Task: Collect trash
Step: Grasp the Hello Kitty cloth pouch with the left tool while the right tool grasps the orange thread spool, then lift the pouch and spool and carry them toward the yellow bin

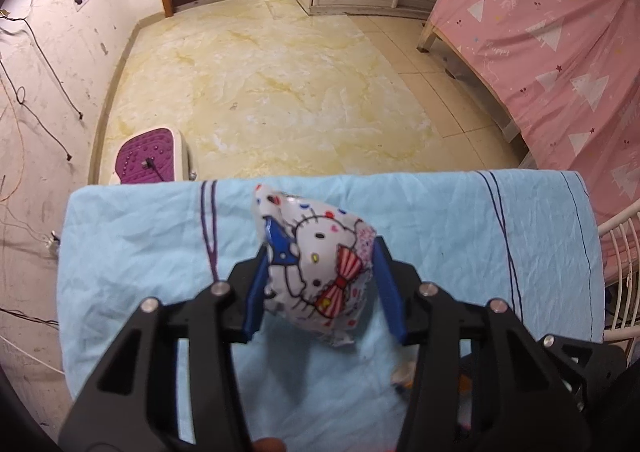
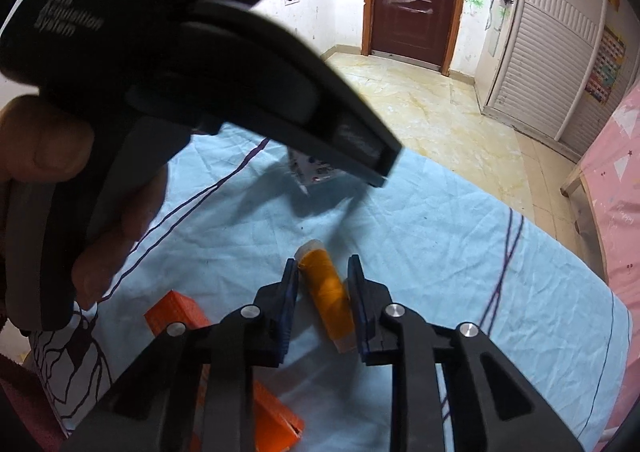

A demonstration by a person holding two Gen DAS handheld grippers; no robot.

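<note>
Over the near end of a table spread with a pale blue sheet (image 1: 140, 236), the left claw (image 1: 320, 276) grips a crumpled cartoon-cat wrapper (image 1: 320, 264), its blue pads pressed into both sides and the wrapper raised clear of the sheet. To its right, lower down, the right claw (image 2: 322, 292) has its jaws drawn close around a small orange tube (image 2: 328, 296) lying on the sheet (its pale cap points to the far side); the pads stand just beside the tube, and I cannot tell whether they squeeze it. An orange box (image 2: 176, 312) lies near, left of the tube. A hand (image 2: 48, 156) holds the left claw's black handle.
</note>
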